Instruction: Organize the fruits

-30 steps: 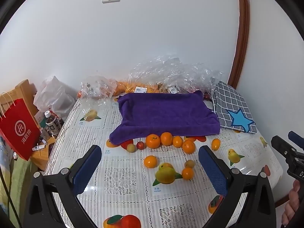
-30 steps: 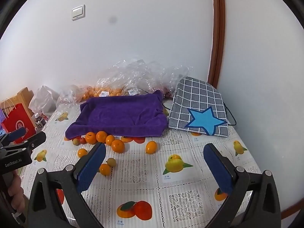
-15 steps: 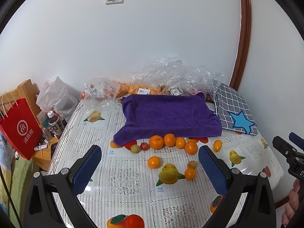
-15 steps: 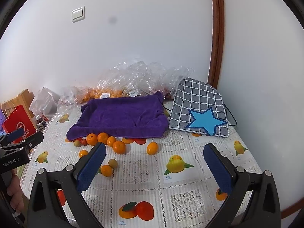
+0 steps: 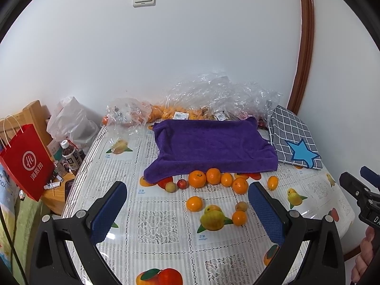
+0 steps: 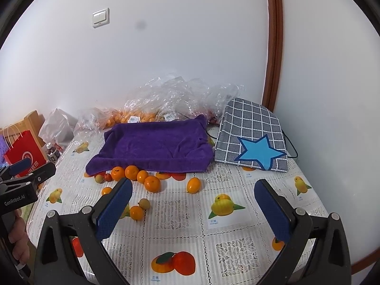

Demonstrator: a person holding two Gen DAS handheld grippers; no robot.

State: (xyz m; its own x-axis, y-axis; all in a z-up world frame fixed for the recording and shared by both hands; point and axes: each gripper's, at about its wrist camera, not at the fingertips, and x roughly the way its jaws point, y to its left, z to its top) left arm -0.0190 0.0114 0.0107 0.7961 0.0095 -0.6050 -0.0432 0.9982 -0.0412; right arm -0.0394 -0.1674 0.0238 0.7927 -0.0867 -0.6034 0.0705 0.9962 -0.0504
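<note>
Orange fruits are lying loose on the tablecloth by the purple towel's near edge; left gripper and right gripper are hovering spread wide, holding nothing.

We read "GenRobot.AI" in white on the black body of the left gripper, seen from the right wrist view. The red paper bag bears a white round logo above white Chinese characters. Captions under the tablecloth's fruit prints are too small to read.
</note>
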